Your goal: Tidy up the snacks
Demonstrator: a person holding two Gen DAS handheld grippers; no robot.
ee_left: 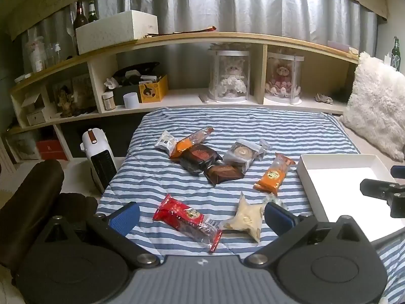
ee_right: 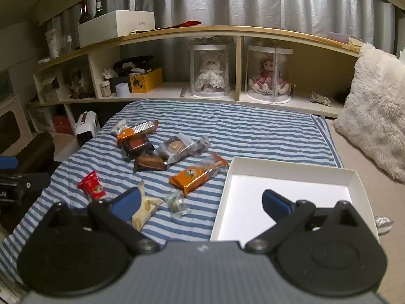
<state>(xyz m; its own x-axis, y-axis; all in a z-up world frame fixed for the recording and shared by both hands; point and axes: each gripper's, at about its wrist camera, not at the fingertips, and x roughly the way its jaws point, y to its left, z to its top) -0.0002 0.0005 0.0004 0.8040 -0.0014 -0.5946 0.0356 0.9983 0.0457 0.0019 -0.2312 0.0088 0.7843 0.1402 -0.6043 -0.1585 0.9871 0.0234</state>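
both the left gripper (ee_left: 201,215) and right gripper (ee_right: 201,202) were spread, empty. the red snack packet (ee_left: 186,219) near the striped blanket's (ee_left: 227,124) front edge looked light, crinkly, slippery; best pinched mid-body.

The left gripper (ee_left: 201,216) hovers with its blue-padded jaws spread wide over a blue-and-white striped quilt (ee_left: 253,126). Between the pads lie a red snack packet (ee_left: 186,217) and, just at its 3 o'clock, a pale cream snack pouch (ee_left: 246,217). At 12 o'clock sits a cluster of dark and clear-wrapped snacks (ee_left: 210,155), with an orange snack packet (ee_left: 274,173) apart at 2 o'clock. A white open box (ee_left: 303,169) rests at 3 o'clock, with the right gripper (ee_left: 384,192) over it.
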